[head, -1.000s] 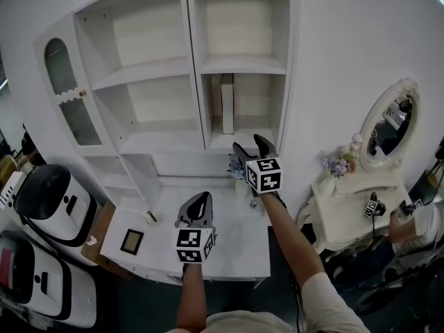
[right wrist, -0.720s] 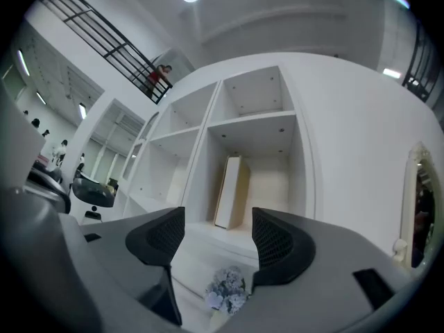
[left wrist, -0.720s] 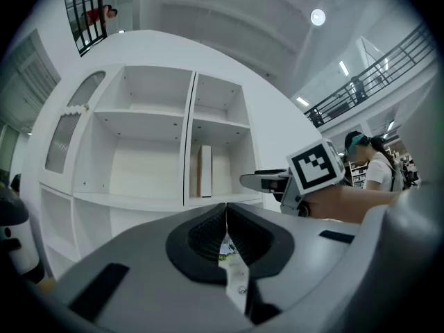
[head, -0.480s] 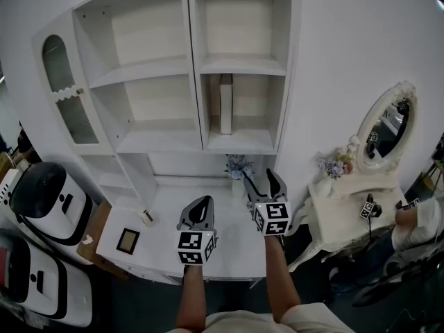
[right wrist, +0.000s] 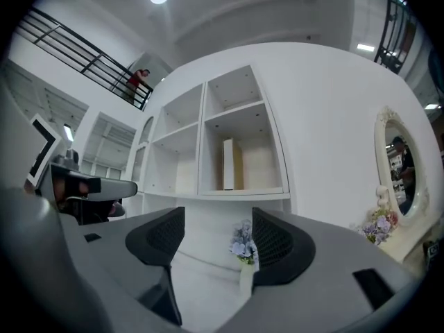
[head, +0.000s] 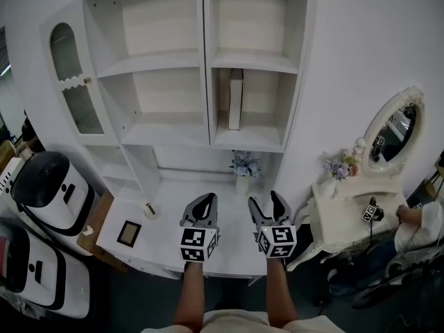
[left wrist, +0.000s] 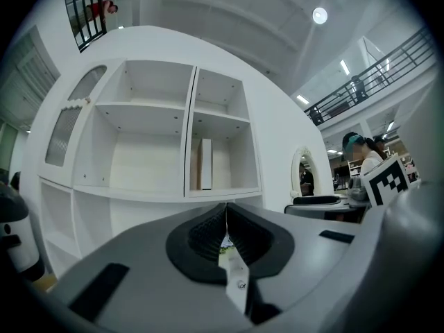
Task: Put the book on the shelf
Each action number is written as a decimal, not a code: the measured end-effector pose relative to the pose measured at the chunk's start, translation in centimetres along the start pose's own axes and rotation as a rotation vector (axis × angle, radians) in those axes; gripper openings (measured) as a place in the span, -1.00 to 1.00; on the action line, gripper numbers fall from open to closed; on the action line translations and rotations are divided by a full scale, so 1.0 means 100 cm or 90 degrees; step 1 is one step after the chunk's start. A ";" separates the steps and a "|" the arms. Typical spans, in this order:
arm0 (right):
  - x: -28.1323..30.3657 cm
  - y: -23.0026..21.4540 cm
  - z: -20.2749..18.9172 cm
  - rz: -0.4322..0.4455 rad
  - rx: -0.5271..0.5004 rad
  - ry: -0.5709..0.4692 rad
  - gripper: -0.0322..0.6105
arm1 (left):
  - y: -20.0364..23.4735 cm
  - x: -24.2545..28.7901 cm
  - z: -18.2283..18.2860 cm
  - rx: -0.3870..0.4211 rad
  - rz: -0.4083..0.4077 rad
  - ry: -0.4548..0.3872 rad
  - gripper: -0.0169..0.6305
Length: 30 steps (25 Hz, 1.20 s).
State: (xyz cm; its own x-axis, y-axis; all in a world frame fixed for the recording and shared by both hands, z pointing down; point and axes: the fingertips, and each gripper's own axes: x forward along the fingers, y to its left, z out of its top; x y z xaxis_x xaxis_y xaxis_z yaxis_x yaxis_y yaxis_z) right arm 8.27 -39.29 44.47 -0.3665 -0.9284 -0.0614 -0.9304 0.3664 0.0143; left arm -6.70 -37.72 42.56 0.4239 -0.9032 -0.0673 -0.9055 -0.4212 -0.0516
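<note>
You hold both forearms forward and low, side by side and almost parallel, above the near edge of the white table [head: 173,210]. Both point toward the shelf unit [head: 205,61]. The left claw [head: 202,201] has its jaws pressed together, with only a thin line between them and nothing held. The right claw [head: 267,205] has its jaws wide apart and it is empty. Neither claw touches the table or the shelf unit.

The right gripper view shows, through the gap of the jaws, the vase of flowers [right wrist: 242,243], which stands further away on the table at the foot of the shelf unit. It also shows the oval mirror [right wrist: 400,165] at the right. The left gripper view shows a person [left wrist: 365,159] at the right edge, whom the head view shows only partly. Only the head view shows the small dark picture frame [head: 129,233] lying on the left part of the table.

The book [head: 236,99] stands upright, well apart from both claws, in the right compartment of the shelf unit. It is on the middle board, a little left of the middle of that compartment. Its narrow face toward you is white and one side looks brownish.
</note>
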 end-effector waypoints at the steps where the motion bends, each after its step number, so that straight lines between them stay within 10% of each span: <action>1: -0.001 0.000 0.000 0.000 0.000 -0.001 0.11 | 0.000 0.000 -0.001 0.000 0.000 0.001 -0.90; 21: -0.019 0.008 0.001 -0.023 0.018 -0.035 -0.81 | -0.001 -0.018 -0.011 0.001 -0.012 0.012 -0.90; 30: -0.025 0.010 -0.004 -0.023 0.019 -0.014 -0.82 | -0.004 -0.024 -0.011 -0.031 -0.017 -0.002 -0.90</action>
State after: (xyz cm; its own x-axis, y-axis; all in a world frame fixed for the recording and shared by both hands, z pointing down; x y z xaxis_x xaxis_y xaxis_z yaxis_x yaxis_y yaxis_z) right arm 8.24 -36.63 45.02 -0.3326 -0.9393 -0.0838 -0.9420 0.3352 -0.0181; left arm -7.35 -35.47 43.85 0.4482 -0.8913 -0.0693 -0.8935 -0.4490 -0.0042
